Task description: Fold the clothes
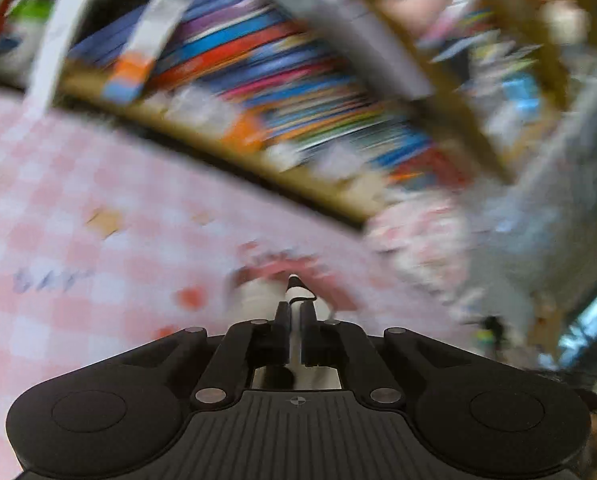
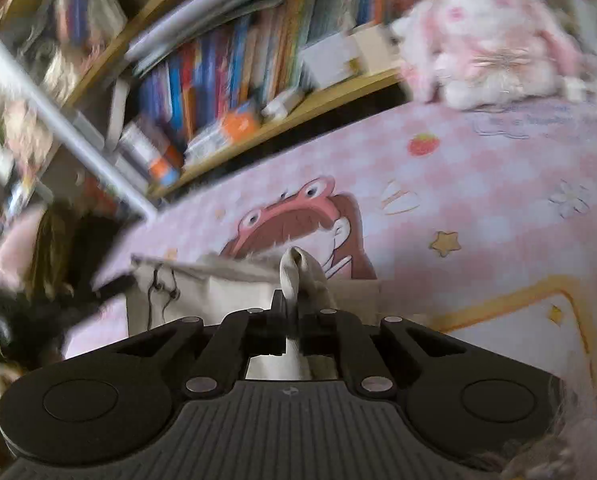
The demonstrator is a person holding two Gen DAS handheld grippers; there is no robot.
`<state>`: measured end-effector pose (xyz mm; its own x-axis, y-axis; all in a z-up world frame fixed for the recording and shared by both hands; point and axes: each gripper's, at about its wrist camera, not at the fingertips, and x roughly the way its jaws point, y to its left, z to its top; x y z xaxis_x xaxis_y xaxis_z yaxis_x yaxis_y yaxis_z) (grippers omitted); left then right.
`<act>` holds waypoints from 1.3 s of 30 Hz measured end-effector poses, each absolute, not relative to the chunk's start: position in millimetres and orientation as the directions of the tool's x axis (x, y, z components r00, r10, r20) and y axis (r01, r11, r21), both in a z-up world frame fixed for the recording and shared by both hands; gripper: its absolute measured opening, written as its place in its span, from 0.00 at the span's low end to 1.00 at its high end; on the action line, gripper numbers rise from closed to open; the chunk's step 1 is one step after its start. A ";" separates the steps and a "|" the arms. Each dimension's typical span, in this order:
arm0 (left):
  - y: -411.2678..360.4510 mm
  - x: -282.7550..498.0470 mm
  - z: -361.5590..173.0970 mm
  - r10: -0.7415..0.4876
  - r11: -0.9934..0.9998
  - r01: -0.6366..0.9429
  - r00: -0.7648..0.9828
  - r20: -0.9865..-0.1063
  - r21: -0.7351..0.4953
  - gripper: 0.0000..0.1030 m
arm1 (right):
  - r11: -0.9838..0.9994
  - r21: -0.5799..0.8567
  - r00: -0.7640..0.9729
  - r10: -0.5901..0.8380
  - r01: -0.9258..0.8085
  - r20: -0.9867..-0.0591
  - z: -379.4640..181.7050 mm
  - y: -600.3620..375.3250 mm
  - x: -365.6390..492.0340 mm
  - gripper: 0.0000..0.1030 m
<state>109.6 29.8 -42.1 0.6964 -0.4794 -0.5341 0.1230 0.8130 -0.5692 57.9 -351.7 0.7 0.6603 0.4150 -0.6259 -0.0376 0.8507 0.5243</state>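
A beige garment (image 2: 202, 292) with a thin dark drawstring hangs just above the pink checked sheet (image 2: 478, 184) in the right wrist view. My right gripper (image 2: 294, 300) is shut on a bunched fold of it that pokes up between the fingers. The left wrist view is heavily blurred. There my left gripper (image 1: 295, 312) is shut on a pale strip of cloth (image 1: 296, 290) with a dark band near its tip, held above the same sheet (image 1: 78, 184). How the two held parts join is hidden.
A low wooden bookshelf (image 2: 226, 76) full of colourful books runs along the far edge of the sheet. A pink and white plush toy (image 2: 486, 40) sits at the back right. A printed cartoon figure (image 2: 298, 216) lies under the garment. Dark clutter (image 2: 50, 280) fills the left.
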 end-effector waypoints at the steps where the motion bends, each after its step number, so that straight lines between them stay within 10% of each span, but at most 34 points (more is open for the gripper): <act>1: 27.2 116.0 -48.0 -0.441 0.837 0.084 0.689 -0.575 -0.540 0.00 | 0.855 0.518 0.656 0.394 -0.005 -0.644 -5.4 -354.2 59.5 0.04; 8: 44.0 111.9 -48.6 -0.386 0.847 0.024 0.714 -0.584 -0.531 0.09 | 0.886 0.451 0.620 0.291 0.113 -0.728 -24.6 -362.7 67.0 0.08; 10: 53.1 101.5 -43.1 -0.420 0.821 0.043 0.721 -0.551 -0.569 0.31 | 0.899 0.425 0.636 0.269 0.103 -0.723 -16.4 -362.5 61.8 0.16; 12: 56.2 91.0 -40.8 -0.446 0.808 0.069 0.721 -0.531 -0.585 0.76 | 0.910 0.401 0.658 0.239 0.105 -0.714 -7.5 -364.3 51.4 0.28; 18: 48.4 76.1 -49.4 -0.510 0.787 0.113 0.672 -0.537 -0.606 0.76 | 0.895 0.428 0.657 0.248 0.126 -0.712 1.1 -368.1 26.6 0.62; 26: 28.6 80.1 -64.2 -0.535 0.787 0.102 0.605 -0.589 -0.609 0.73 | 0.843 0.492 0.589 0.288 0.218 -0.755 -18.6 -362.2 16.2 0.66; 35: 19.0 60.1 -64.5 -0.553 0.769 0.056 0.559 -0.617 -0.637 0.22 | 0.853 0.488 0.613 0.289 0.183 -0.735 -22.2 -339.7 15.0 0.27; 39: 23.6 34.8 -54.1 -0.551 0.776 0.071 0.560 -0.619 -0.626 0.17 | 0.901 0.417 0.639 0.255 0.115 -0.726 -10.3 -325.4 3.3 0.19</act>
